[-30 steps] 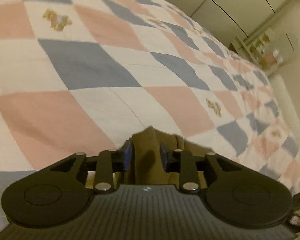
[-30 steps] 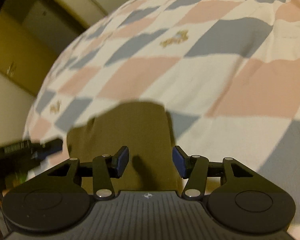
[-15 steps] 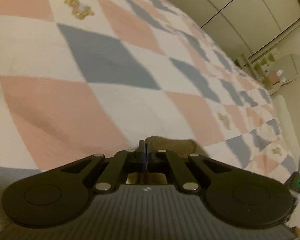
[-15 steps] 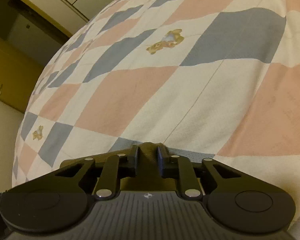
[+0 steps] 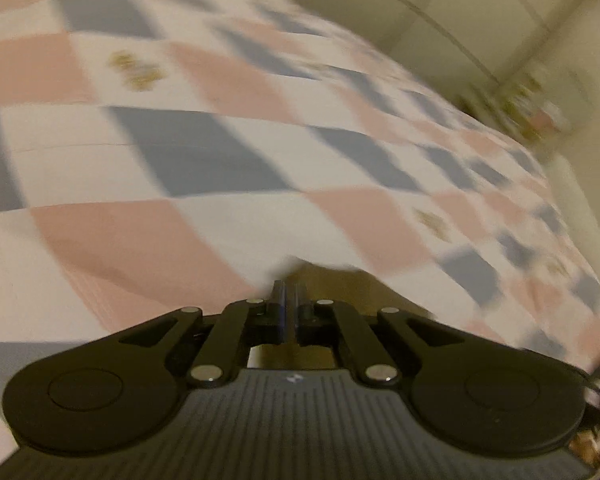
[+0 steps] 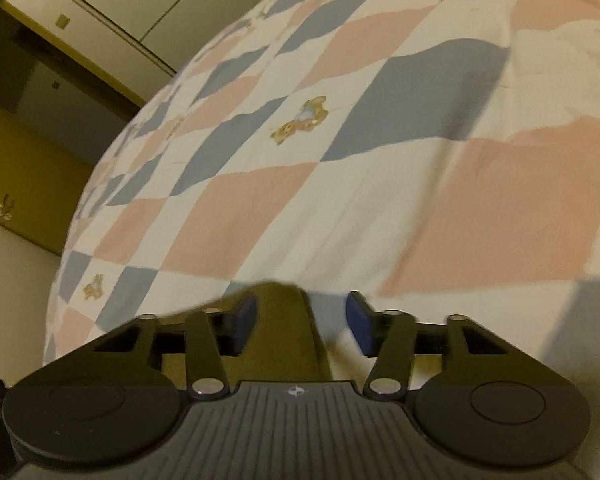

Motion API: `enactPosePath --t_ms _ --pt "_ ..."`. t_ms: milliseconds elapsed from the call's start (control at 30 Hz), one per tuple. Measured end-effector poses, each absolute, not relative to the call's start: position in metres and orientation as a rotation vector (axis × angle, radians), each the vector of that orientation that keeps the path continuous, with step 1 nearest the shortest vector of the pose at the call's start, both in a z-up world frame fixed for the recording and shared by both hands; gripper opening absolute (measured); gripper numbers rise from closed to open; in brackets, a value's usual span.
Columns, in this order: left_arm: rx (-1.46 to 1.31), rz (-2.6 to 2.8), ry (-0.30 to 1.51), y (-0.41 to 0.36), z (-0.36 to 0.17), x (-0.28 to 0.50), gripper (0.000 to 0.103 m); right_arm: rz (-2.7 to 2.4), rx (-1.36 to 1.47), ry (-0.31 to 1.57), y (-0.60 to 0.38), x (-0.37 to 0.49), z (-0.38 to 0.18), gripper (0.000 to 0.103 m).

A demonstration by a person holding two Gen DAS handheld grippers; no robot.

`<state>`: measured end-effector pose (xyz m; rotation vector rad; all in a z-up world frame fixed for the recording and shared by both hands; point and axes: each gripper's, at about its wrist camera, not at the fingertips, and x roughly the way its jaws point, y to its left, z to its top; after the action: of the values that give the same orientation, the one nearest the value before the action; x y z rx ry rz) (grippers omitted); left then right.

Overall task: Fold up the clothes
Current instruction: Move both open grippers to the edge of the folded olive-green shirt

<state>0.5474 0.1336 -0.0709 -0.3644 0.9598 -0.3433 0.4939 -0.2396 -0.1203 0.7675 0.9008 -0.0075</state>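
Since a second ago the left gripper (image 5: 288,300) has been pressed shut on the olive garment (image 5: 340,280) at lower centre, presumably for lifting a fold; the right gripper (image 6: 302,320) is being reopened, garment (image 6: 280,316) between unpinched, over the checked quilt (image 6: 340,200).

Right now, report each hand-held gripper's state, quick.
Left hand-held gripper: closed, pinching the olive garment.
Right hand-held gripper: jaws opening, garment lies between them, pads not pressing it.
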Motion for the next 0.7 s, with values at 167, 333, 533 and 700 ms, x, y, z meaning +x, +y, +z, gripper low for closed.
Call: enactPosePath --t_ms 167,333,533,700 --pt "-0.228 -0.451 1.006 0.092 -0.084 0.504 0.003 0.044 0.758 0.957 -0.227 0.449 -0.118 0.021" --pt "-0.27 -0.314 1.156 0.102 -0.123 0.482 0.0 0.076 0.64 1.08 -0.2 0.419 -0.131 0.021" --pt "-0.309 -0.31 1.089 0.109 -0.087 0.454 0.0 0.102 0.587 1.03 -0.196 0.398 -0.107 0.023" --pt "-0.256 -0.231 1.211 0.102 -0.107 0.441 0.001 0.146 0.519 1.084 -0.185 0.392 -0.104 0.023"
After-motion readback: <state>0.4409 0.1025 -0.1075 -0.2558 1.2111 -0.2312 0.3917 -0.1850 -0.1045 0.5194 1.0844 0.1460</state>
